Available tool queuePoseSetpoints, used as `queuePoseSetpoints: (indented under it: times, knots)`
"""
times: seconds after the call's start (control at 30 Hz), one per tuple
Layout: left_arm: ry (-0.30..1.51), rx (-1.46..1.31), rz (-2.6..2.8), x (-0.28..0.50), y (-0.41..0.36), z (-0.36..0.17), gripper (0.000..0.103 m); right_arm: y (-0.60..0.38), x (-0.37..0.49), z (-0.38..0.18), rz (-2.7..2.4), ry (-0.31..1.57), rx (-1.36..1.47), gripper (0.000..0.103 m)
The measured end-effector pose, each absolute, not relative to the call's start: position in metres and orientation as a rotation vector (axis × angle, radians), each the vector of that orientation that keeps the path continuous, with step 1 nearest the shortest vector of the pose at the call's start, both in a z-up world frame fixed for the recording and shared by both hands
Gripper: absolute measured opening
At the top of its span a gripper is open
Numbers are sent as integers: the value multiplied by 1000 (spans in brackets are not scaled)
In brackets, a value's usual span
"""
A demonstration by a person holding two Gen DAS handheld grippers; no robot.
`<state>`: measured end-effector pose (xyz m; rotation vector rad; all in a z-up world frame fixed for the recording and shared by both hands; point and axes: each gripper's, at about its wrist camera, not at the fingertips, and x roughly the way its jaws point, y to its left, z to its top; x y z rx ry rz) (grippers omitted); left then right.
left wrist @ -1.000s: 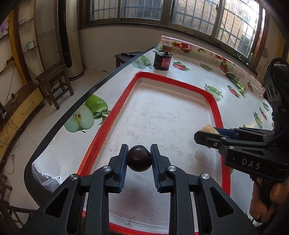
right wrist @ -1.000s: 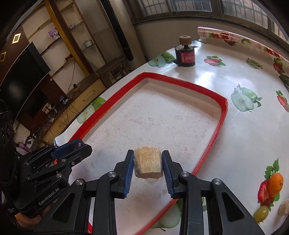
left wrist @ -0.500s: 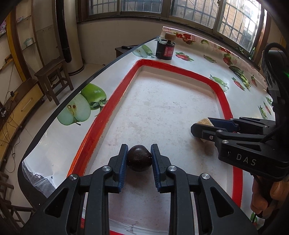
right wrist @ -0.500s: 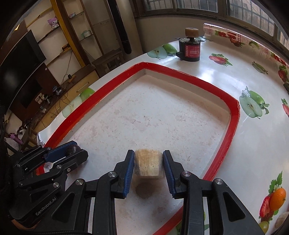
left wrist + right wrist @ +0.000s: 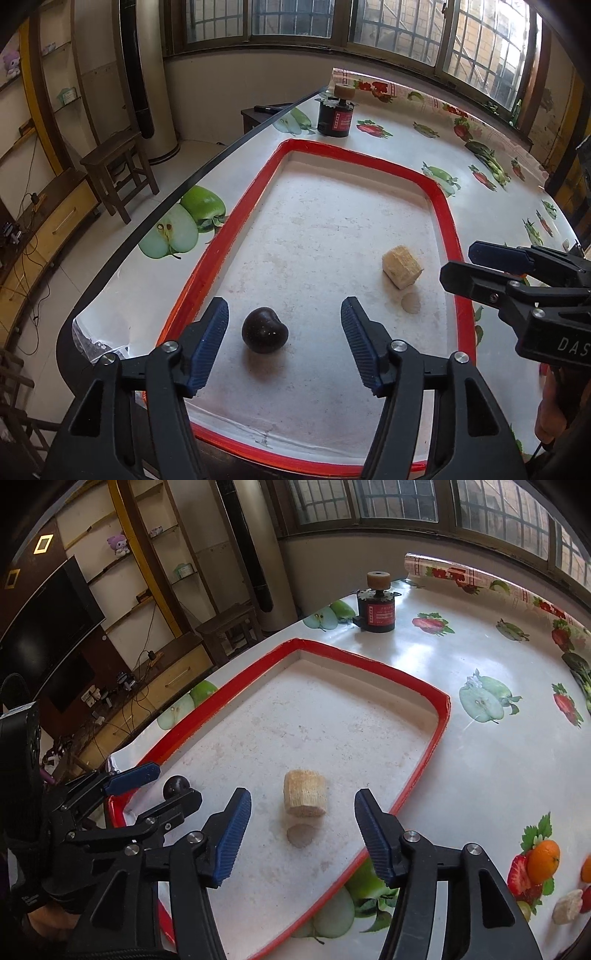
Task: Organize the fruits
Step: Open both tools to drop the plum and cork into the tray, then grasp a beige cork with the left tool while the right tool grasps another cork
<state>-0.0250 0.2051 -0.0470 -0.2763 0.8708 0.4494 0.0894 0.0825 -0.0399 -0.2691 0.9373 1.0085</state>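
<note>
Tray [image 5: 448, 221] with red rim and pale, speckled floor, flat on a fruit-print tablecloth [image 5: 487, 206]. On the tray floor, 2 task items, well apart.

Dark round fruit [image 5: 264, 330], near the tray's near-left corner, resting on the floor between the left gripper [image 5: 284, 338] jaws. Blue ribbed pads [image 5: 208, 343] clear of it on both sides, gap showing at each flank. Jaws spreading at this moment, nothing pinched.

Pale, fibrous, drum-shaped chunk [image 5: 305, 793], lying on the tray floor near the right rim, a round damp-looking mark on the floor just in front of it. Same chunk [image 5: 402, 266] in the left wrist view, right of the dark fruit. Right gripper [image 5: 303, 832] jaws either side of the chunk, pads [image 5: 373, 834] apart from it, also widening, holding nothing. What the chunk is: hard to tell, possibly a cut section of cane or corn.

Right gripper [image 5: 491, 266] at the right edge of the left wrist view, tips over the tray's right rim. Left gripper [image 5: 159, 786] at the left of the right wrist view, the dark fruit [image 5: 176, 785] peeking between its fingers.

Small black cylinder with a red label and tan cap [image 5: 336, 114], upright on the tablecloth beyond the tray's far end. Wooden stool [image 5: 118, 166] on the floor past the table edge.
</note>
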Motion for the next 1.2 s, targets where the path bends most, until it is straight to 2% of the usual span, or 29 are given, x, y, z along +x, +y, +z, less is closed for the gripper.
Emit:
queuePoseSetpoints:
  times: [0.37, 0.47, 1.2]
  knots:
    - [860, -267, 431, -29, 182, -35, 63, 12, 73, -27, 969, 921, -217, 61]
    - [853, -261, 408, -29, 172, -30, 63, -13, 69, -22, 944, 907, -196, 66]
    - [874, -170, 204, -1, 73, -21, 63, -171, 67, -24, 707, 913, -50, 67]
